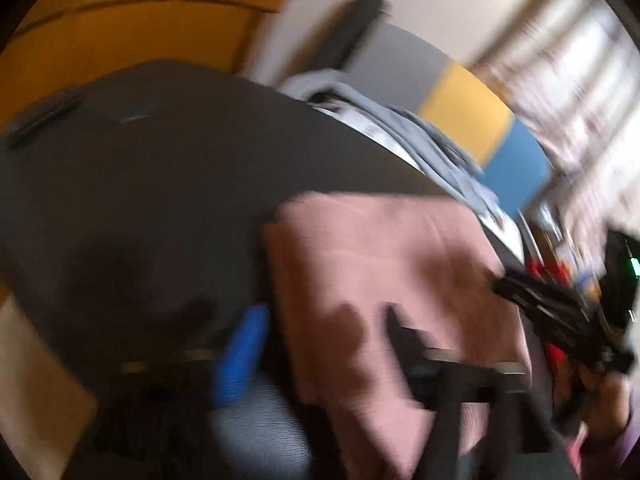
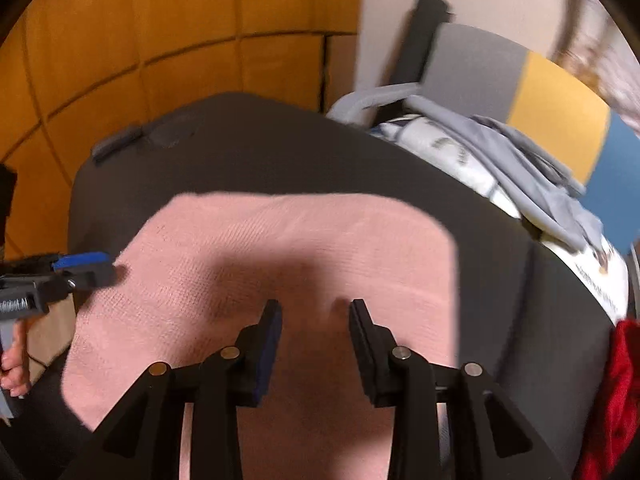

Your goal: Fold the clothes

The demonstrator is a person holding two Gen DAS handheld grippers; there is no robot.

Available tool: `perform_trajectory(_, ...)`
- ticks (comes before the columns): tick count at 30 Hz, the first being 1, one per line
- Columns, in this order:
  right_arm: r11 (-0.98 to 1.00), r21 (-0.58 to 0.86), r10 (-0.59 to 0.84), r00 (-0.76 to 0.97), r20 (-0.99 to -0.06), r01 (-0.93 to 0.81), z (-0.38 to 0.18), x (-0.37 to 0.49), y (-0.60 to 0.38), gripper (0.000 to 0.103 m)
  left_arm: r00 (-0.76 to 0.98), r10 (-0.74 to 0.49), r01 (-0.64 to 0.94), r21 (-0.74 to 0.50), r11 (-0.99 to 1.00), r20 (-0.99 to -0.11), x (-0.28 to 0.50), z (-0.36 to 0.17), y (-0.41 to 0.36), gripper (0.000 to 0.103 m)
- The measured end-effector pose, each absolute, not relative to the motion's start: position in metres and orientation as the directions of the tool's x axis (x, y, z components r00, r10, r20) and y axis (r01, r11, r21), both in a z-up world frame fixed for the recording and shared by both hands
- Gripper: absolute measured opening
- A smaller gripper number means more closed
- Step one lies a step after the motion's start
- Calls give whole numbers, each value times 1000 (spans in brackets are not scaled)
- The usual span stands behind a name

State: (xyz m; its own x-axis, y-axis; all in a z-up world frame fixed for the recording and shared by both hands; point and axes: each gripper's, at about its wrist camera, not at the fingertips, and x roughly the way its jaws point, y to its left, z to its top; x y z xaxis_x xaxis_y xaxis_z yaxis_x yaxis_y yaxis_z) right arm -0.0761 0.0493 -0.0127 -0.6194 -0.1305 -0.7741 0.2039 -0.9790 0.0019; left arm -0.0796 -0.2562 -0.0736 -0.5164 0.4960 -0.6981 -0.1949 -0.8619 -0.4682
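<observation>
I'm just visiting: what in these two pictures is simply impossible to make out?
- Left wrist view: motion blur smears everything; the pink cloth shows no weave, and the right tool is a dark streak.
- Right wrist view: the left tool is cut off by the left edge.
- Near edge of the pink cloth: hidden behind the right tool's fingers.
- Grey garment pile: bunched, so the pieces cannot be told apart.
- Red item: cut off by the right edge.

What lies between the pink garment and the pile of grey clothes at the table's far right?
Only bare dark table separates the pink garment from the grey clothes, clearest in the right wrist view.
</observation>
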Motion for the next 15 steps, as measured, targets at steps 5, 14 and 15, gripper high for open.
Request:
perform_trajectory(5,-974,216,-216,-595,-774,73,-11,-48,105,54,-452,510,-183,-484,-856,-732,-73,-78,-253,82)
perform_trajectory(14,-880,475,-414,-481,-773,-5,-66,-25,141,69,-340,485,-184,-449,-874,-805,-46,-114,-226,86)
perform_trajectory(15,-863,504,-439,-479,-760,-8,-71,-25,142,69,-338,494,-186,-458,-869,-801,-47,-115,-226,87)
